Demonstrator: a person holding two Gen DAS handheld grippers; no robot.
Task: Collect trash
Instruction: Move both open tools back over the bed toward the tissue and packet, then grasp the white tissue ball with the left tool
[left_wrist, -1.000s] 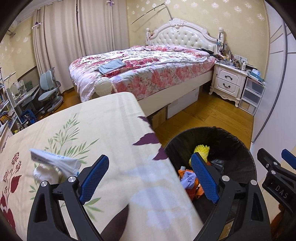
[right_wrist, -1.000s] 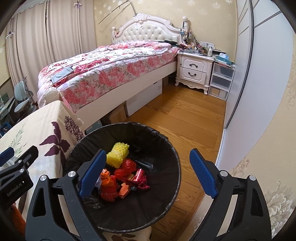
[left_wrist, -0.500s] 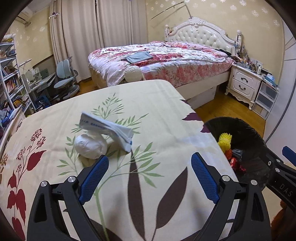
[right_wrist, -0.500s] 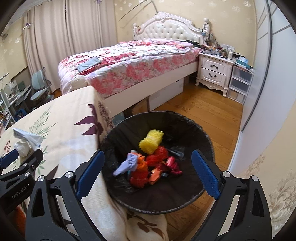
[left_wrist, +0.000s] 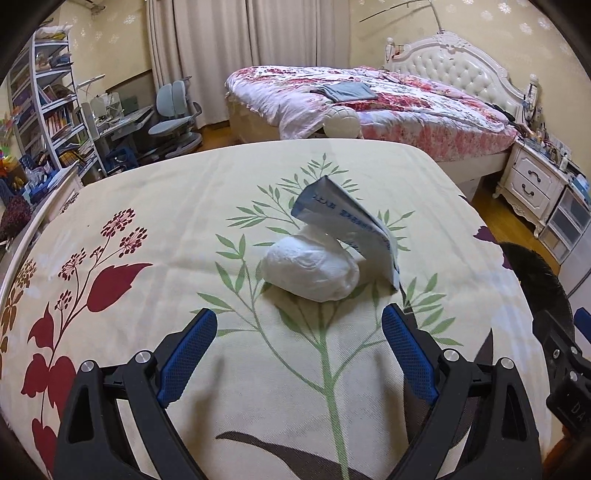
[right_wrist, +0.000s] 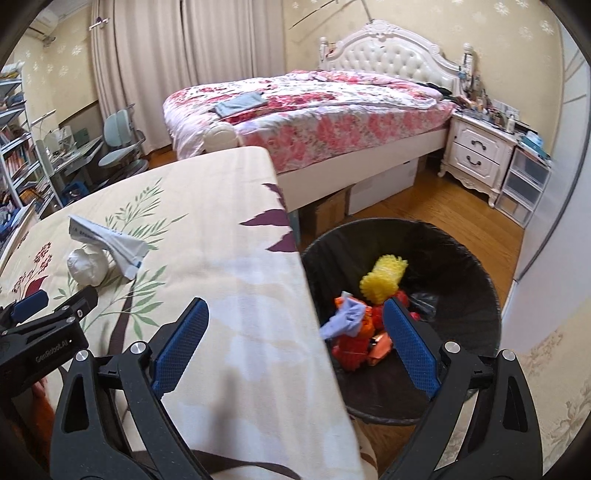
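Bedroom, floral-cloth counter (left_wrist: 155, 280): left gripper (left_wrist: 299, 354) jaws wide, empty, facing crumpled tissue wad (left_wrist: 310, 271) under torn wrapper (left_wrist: 347, 221). Right gripper (right_wrist: 295, 354) idle, agape near bin (right_wrist: 461, 266). Next: close on wad.

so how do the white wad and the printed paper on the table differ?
The white wad is a plain, rounded, crumpled ball; the printed paper is a creased sheet with blue text and edging. The wad sits low on the tablecloth; the paper stands tented, leaning over the wad's top. Both lie on the table ahead of the open left gripper, not yet in the trash bin.
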